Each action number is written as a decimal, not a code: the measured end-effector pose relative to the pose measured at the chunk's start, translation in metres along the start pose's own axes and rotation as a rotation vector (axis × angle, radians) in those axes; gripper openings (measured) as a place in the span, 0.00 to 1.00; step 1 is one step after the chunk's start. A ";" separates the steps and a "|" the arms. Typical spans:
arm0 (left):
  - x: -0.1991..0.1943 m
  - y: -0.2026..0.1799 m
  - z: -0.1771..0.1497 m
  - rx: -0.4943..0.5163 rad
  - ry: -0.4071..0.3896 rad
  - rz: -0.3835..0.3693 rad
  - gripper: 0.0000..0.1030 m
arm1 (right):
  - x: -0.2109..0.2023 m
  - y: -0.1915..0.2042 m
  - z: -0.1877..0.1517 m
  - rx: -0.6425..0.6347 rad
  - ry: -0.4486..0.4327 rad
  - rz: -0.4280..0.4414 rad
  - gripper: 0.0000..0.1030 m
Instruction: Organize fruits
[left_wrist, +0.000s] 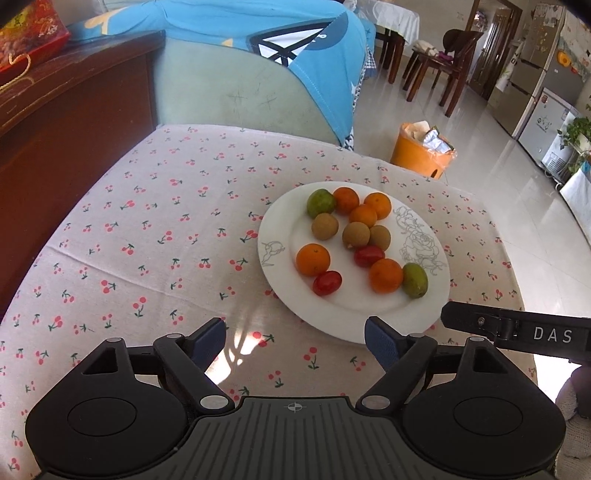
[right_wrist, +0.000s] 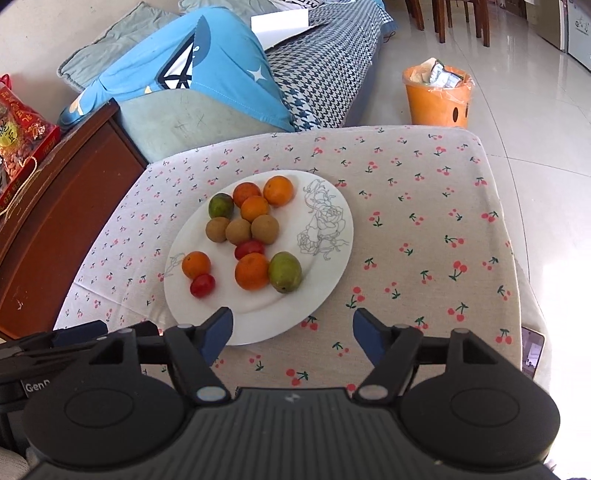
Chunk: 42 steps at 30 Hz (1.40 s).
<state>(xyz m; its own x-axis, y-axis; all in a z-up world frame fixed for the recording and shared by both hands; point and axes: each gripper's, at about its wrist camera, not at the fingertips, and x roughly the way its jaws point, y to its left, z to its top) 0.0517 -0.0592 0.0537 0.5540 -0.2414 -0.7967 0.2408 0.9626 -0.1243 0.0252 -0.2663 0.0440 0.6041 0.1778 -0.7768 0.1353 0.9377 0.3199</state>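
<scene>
Fruit sits on the plate (left_wrist: 284, 236) at twelve o'clock of the right gripper (right_wrist: 291, 332) and one o'clock of the left gripper (left_wrist: 295, 341); the right looks nearer. Both stand wide and empty (no earlier frame to compare). Plate holds oranges (right_wrist: 252, 271), brown fruit, tomatoes, two green fruit, mixed.
</scene>
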 end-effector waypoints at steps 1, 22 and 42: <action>0.002 -0.001 0.002 0.013 0.012 0.021 0.83 | 0.001 0.000 0.000 0.000 0.001 -0.009 0.71; 0.027 -0.002 0.010 0.047 0.108 0.168 0.88 | 0.017 0.014 0.003 -0.033 0.042 -0.125 0.87; 0.035 -0.006 0.010 0.046 0.130 0.215 0.92 | 0.029 0.026 -0.002 -0.091 0.055 -0.203 0.90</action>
<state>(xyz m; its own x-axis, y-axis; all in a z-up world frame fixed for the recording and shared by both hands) 0.0775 -0.0751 0.0325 0.4899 -0.0110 -0.8717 0.1661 0.9828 0.0809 0.0446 -0.2362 0.0291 0.5272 -0.0037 -0.8497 0.1771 0.9785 0.1056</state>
